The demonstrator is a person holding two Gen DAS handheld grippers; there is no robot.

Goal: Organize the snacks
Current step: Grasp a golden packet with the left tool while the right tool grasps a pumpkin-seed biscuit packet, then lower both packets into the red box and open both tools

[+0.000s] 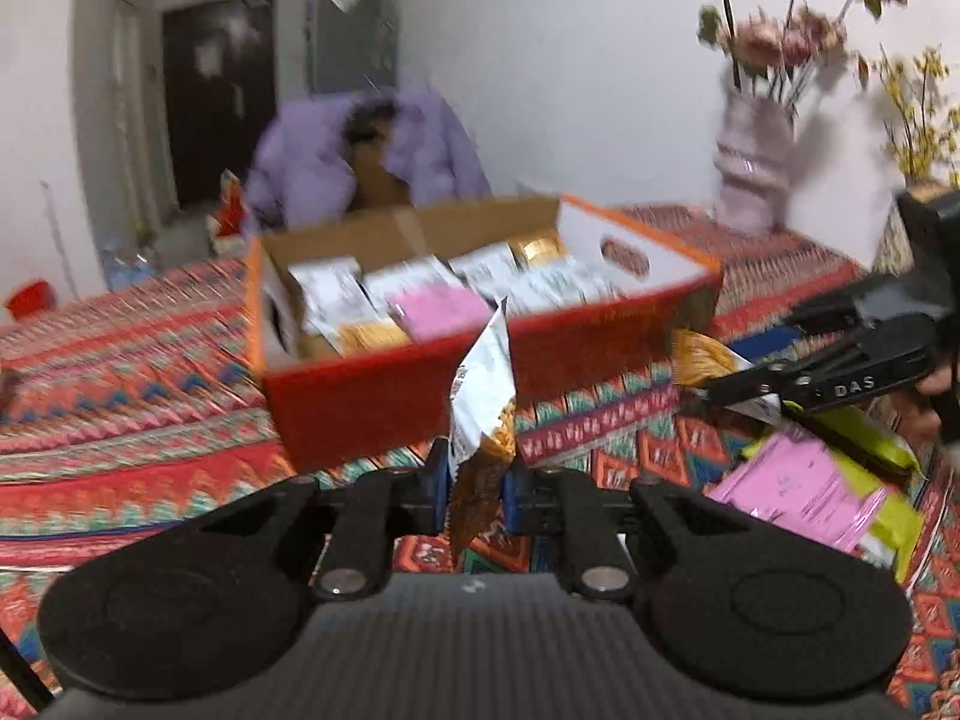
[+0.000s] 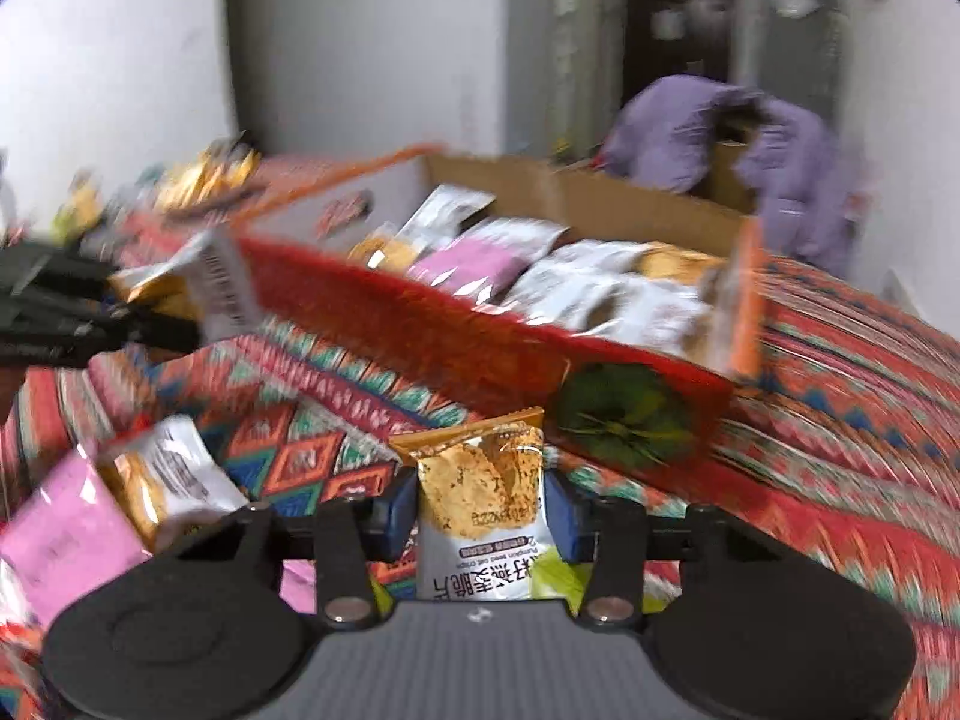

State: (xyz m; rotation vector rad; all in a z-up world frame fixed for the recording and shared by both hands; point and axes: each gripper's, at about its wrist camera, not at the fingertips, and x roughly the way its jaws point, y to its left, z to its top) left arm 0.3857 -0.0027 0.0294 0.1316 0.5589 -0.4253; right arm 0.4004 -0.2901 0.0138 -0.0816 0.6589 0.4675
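Observation:
An open red cardboard box (image 1: 372, 396) stands on the patterned tablecloth, and several white, gold and pink snack packets lie in it. My left gripper (image 1: 477, 483) is shut on a silver and gold snack packet (image 1: 483, 408), held edge-on in front of the box. In the right wrist view my right gripper (image 2: 480, 510) is shut on a white and gold crisp packet (image 2: 480, 480), near the box (image 2: 420, 324) front wall. Each gripper shows in the other's view: the right gripper (image 1: 714, 387) at the right, the left gripper (image 2: 186, 330) at the left, each with its packet.
Loose pink and green packets (image 1: 798, 486) lie in a pile on the cloth to the right of the box, more packets (image 2: 168, 480) by the right gripper. A vase of pink flowers (image 1: 753, 174) stands behind. A person in a purple jacket (image 1: 366, 150) bends beyond the box.

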